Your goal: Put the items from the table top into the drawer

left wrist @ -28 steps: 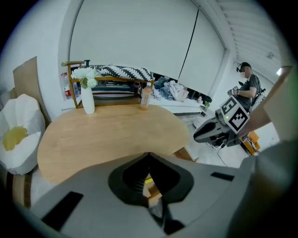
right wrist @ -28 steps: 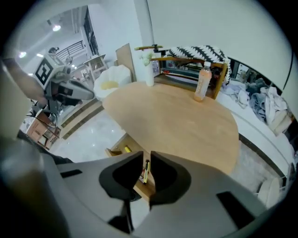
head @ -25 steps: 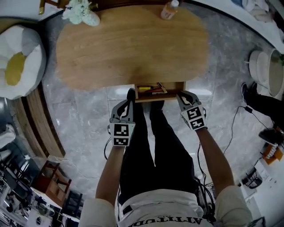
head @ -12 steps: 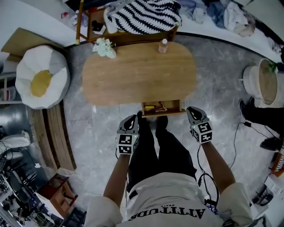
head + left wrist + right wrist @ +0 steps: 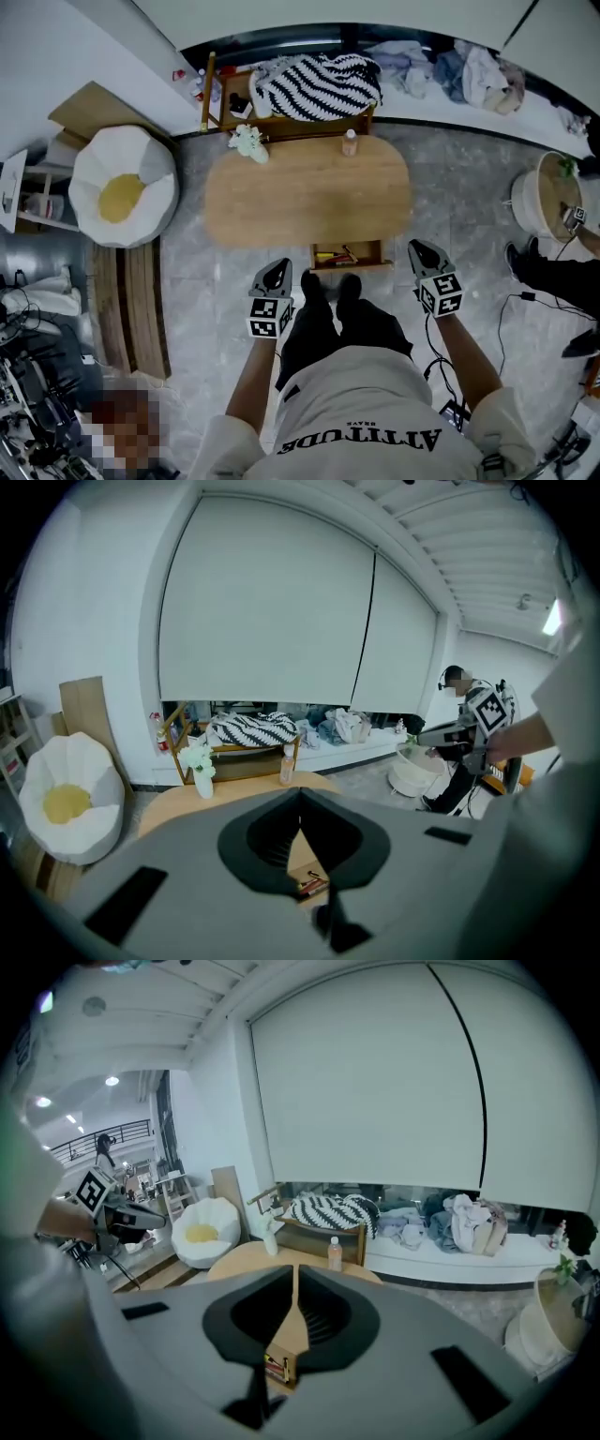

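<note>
Sorting looked part done: the drawer (image 5: 349, 265), open at centre frame, held small items (image 5: 333, 254), while a bottle (image 5: 350, 142) and flower vase (image 5: 249, 142) stood on the table (image 5: 309, 202) above. Left gripper (image 5: 279, 265) and right gripper (image 5: 418, 246) were closed and empty. The next move probably called for reaching up-frame to the bottle.

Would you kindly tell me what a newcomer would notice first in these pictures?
The oval wooden table stands mid-floor, its drawer open at the near edge with small items inside. Left of it lies a fried-egg cushion; a striped blanket is heaped behind. The left hand-held gripper and right hand-held gripper flank the person's legs, both shut, empty.
</note>
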Demonstrator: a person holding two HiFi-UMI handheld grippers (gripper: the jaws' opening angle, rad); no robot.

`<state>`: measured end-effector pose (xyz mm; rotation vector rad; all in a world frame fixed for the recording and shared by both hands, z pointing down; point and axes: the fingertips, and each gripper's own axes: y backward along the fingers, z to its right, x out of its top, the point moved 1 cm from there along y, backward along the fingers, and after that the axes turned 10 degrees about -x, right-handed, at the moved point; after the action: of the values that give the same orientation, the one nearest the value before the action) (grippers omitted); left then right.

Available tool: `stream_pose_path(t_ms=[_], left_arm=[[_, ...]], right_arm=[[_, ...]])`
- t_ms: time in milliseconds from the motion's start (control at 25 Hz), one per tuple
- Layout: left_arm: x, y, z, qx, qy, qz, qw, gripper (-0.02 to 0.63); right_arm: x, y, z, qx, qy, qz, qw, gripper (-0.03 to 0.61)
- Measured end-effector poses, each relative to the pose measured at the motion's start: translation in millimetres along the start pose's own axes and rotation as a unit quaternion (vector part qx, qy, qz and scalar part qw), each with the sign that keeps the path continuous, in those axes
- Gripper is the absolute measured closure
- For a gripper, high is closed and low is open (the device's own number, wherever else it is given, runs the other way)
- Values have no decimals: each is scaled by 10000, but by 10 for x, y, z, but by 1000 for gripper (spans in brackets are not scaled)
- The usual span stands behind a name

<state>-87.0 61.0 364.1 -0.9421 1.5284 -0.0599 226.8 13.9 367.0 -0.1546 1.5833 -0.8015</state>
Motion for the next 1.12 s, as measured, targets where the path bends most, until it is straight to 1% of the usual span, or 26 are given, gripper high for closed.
stream_pose_path(t_ms=[200, 320, 560, 760, 1120], left_arm=[[265, 293, -31, 112, -136, 207, 9996, 592], [398, 491, -31, 88, -174, 343, 9992, 593], [722, 849, -35, -118, -445, 766, 9960, 592], [877, 1098, -86, -293, -659, 1014, 9922, 592], [1086, 1629, -131, -621, -929, 1322, 9849, 592]], right_arm=[[301, 248, -44, -77, -15, 292, 9995, 545], [416, 411, -130, -159, -30, 432, 9989, 545], [677, 768, -262, -472, -152, 883, 9949, 545], [761, 1084, -399, -797, -269, 1183, 9894, 545], [942, 1586, -938, -974, -275, 1580, 9822, 545]])
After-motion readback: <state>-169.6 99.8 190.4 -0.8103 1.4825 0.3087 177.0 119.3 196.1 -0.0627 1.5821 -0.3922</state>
